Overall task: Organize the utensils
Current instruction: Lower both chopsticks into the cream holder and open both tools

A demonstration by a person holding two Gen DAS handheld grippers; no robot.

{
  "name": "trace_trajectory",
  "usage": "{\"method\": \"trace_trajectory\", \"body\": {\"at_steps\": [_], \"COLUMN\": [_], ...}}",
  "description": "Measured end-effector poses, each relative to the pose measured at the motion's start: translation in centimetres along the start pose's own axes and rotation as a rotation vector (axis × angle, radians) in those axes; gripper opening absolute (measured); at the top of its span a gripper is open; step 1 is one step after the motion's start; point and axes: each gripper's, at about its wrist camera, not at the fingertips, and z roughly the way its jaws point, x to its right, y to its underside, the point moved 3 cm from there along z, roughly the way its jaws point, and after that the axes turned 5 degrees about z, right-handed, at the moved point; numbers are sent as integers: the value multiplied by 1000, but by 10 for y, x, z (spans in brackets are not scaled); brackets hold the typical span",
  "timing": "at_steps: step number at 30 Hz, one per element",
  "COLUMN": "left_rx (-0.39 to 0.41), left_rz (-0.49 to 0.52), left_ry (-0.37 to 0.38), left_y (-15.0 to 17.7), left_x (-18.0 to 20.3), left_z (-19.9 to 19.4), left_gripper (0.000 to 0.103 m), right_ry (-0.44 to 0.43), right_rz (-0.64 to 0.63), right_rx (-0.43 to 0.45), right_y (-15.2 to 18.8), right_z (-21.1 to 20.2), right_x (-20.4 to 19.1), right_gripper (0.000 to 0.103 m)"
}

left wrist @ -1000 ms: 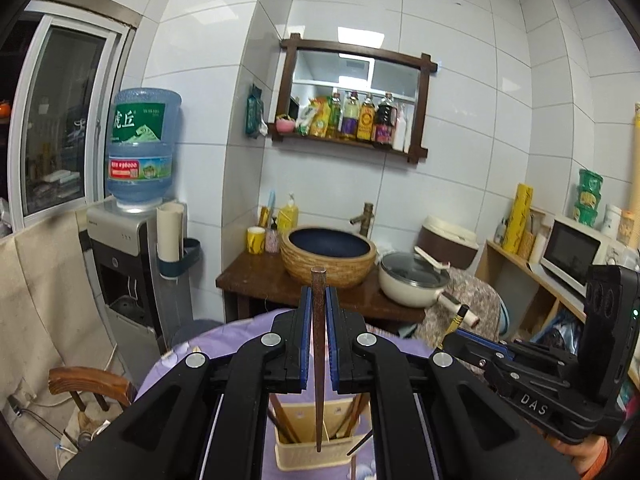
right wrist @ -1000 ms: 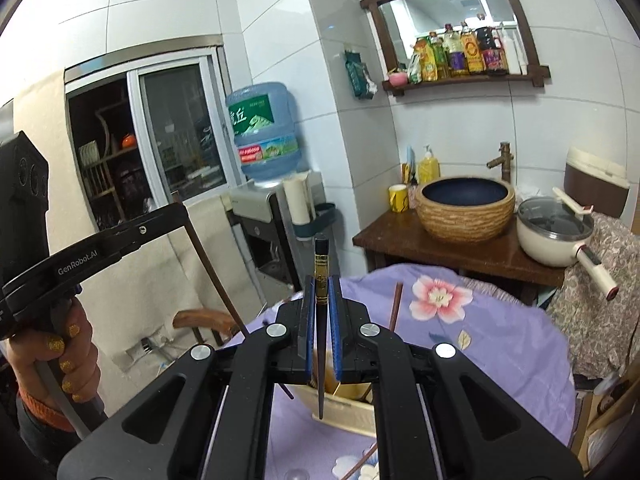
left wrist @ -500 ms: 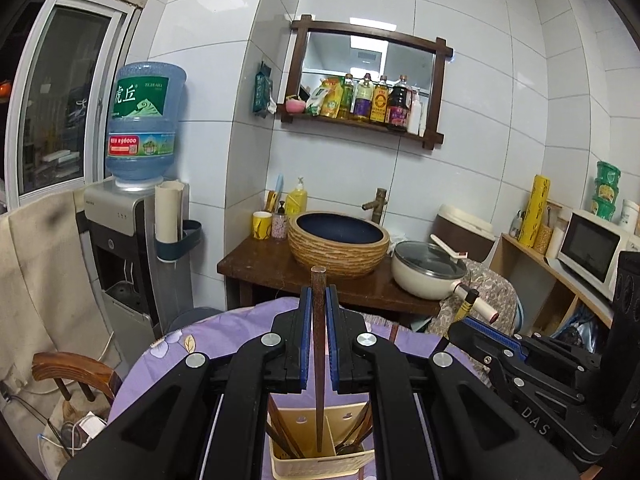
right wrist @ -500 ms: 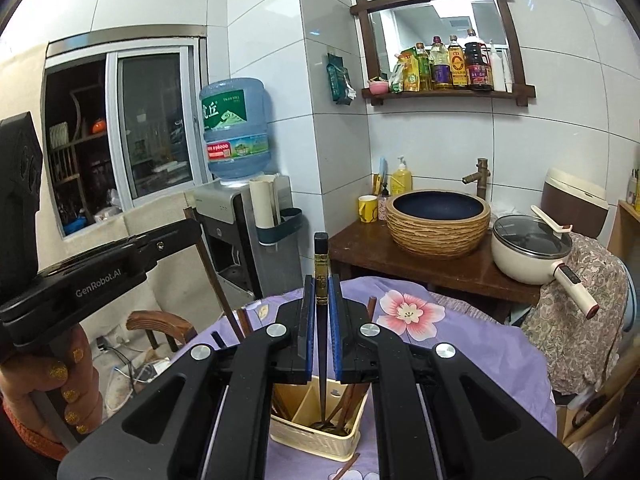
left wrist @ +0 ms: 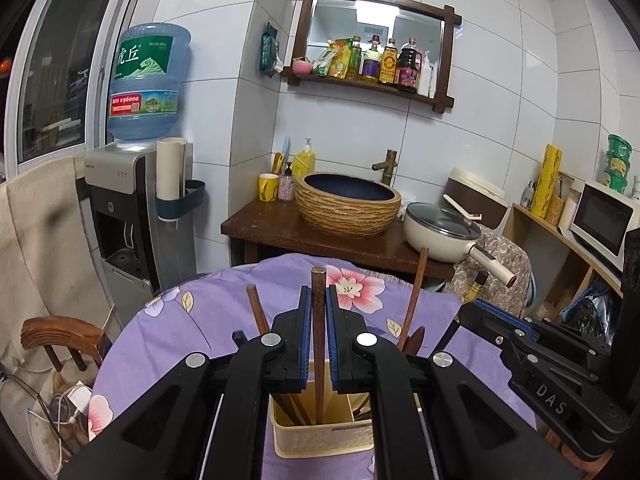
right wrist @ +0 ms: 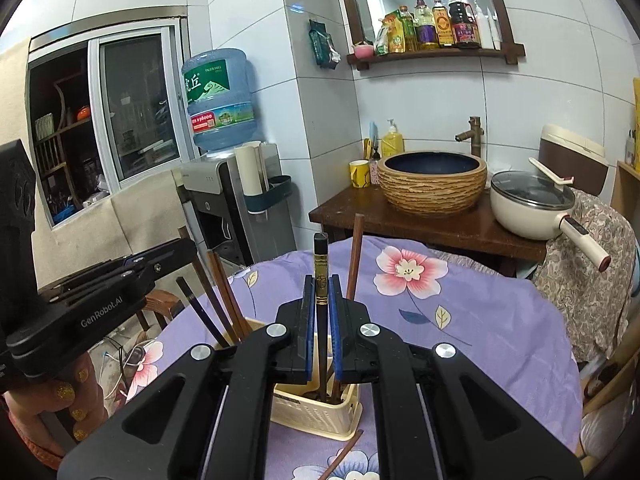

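A cream plastic utensil basket [left wrist: 320, 438] [right wrist: 316, 414] stands on the round table with the purple flowered cloth [left wrist: 208, 312]. Several wooden chopsticks lean in it. My left gripper [left wrist: 319, 300] is shut on a brown wooden chopstick [left wrist: 319, 320], held upright with its lower end inside the basket. My right gripper [right wrist: 321, 292] is shut on a dark chopstick with a gold band [right wrist: 321, 280], also upright, its tip down in the basket. The right gripper's body [left wrist: 552, 368] shows at the right of the left wrist view; the left one [right wrist: 80, 312] at the left of the right wrist view.
A loose chopstick [right wrist: 344, 454] lies on the cloth in front of the basket. Behind the table stands a wooden counter [left wrist: 320, 240] with a woven basin [left wrist: 347, 204] and a cream pot [left wrist: 444, 232]. A water dispenser [left wrist: 136, 208] and a wooden chair [left wrist: 60, 336] are at the left.
Both grippers have come down with their chopsticks; the chopstick tips, above the basket a second ago, now sit inside it. The basket appears larger and closer.
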Motion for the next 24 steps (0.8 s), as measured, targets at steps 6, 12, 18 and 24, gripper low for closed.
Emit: {"method": "trace_trajectory", "body": {"at_steps": [6, 12, 18, 24], "left_rx": [-30, -41, 7, 80], "left_rz": [-1, -5, -1, 27], "left_ry": [-6, 1, 0, 2], "left_y": [15, 20, 19, 26], "left_x": [-2, -4, -5, 0], "left_z": [9, 12, -2, -32], "left_gripper": [7, 7, 39, 62], "right_ry": [12, 21, 18, 18], "right_rz": [14, 16, 14, 31], "right_rx": [-18, -11, 15, 75], "right_y": [10, 12, 16, 16], "right_z": [7, 5, -2, -23], "right_x": [6, 11, 13, 21], "right_gripper": [7, 8, 49, 55]}}
